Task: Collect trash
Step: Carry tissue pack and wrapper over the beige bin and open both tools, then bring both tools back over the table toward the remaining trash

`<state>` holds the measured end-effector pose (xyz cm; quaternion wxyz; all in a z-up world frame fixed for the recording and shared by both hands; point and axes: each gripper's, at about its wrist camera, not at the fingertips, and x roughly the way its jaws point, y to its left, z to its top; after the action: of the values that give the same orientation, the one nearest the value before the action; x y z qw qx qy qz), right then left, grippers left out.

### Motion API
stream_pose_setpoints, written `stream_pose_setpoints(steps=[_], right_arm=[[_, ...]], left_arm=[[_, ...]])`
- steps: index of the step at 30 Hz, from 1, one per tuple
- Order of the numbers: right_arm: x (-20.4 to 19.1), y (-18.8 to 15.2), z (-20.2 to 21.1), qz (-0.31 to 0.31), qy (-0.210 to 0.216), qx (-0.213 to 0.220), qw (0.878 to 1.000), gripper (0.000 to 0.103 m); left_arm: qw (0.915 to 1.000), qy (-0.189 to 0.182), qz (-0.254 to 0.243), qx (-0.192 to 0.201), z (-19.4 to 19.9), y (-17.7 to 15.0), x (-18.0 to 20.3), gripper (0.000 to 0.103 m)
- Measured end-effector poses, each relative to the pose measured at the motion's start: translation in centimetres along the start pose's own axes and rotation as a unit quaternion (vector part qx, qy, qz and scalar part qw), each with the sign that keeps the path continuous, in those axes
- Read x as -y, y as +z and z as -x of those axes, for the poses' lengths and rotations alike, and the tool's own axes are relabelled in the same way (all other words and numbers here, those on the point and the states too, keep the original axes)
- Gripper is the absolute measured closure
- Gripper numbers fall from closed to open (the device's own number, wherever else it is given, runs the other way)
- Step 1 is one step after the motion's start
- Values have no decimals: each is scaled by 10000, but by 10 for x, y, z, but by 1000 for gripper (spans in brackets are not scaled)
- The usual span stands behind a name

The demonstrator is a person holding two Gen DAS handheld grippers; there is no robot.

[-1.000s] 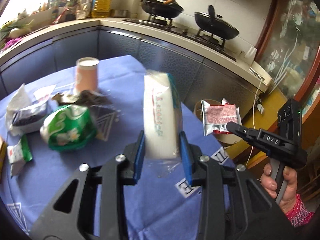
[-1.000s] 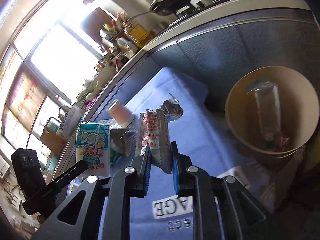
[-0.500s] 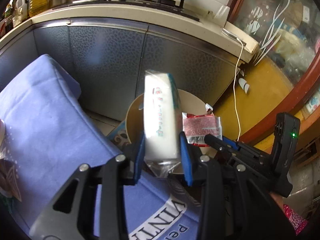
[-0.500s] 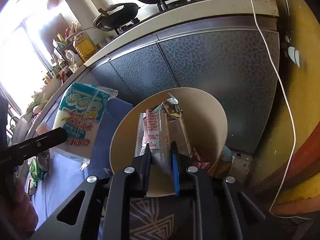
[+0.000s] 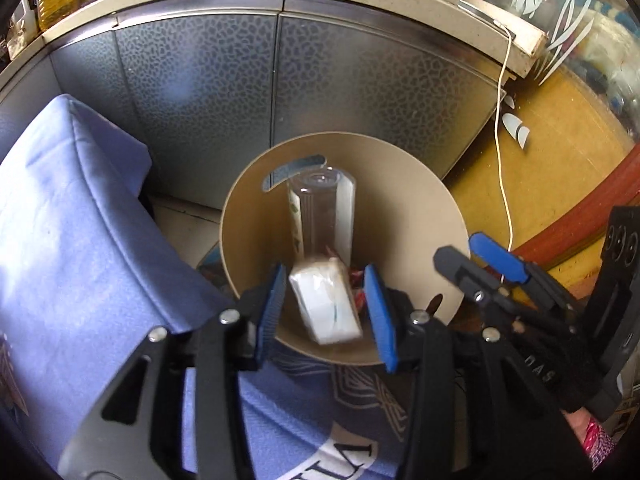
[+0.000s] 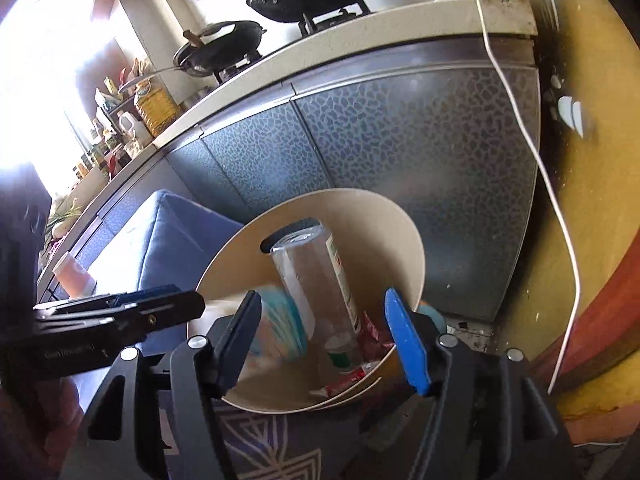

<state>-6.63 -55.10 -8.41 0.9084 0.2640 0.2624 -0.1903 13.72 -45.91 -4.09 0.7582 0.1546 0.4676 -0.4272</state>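
Note:
A round beige trash bin stands on the floor beside the table; it also shows in the right wrist view. My left gripper is open over the bin, and the white tissue pack falls between its jaws into the bin, blurred. My right gripper is open and empty above the bin. Inside lie a clear plastic bottle, the blurred tissue pack and a red wrapper. The right gripper shows at right in the left wrist view.
The blue tablecloth covers the table left of the bin. Grey kitchen cabinets stand behind it. A white cable hangs from the counter over the yellow floor. A pink paper cup stands on the table.
Both grippers have opened over the bin. The tissue pack left the left gripper and is dropping in. The red wrapper left the right gripper and lies in the bin.

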Motion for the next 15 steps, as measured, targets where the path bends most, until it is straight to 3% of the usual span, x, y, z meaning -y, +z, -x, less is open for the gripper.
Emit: stream_pose_setpoints(steps=[7, 15], right_arm=[[-7, -1, 15, -386, 200, 46, 9990, 38], [-60, -6, 41, -108, 618, 77, 9980, 38]], left_arm=[[9985, 229, 167, 467, 41, -15, -12, 63], [9917, 658, 416, 1023, 102, -59, -40, 63]])
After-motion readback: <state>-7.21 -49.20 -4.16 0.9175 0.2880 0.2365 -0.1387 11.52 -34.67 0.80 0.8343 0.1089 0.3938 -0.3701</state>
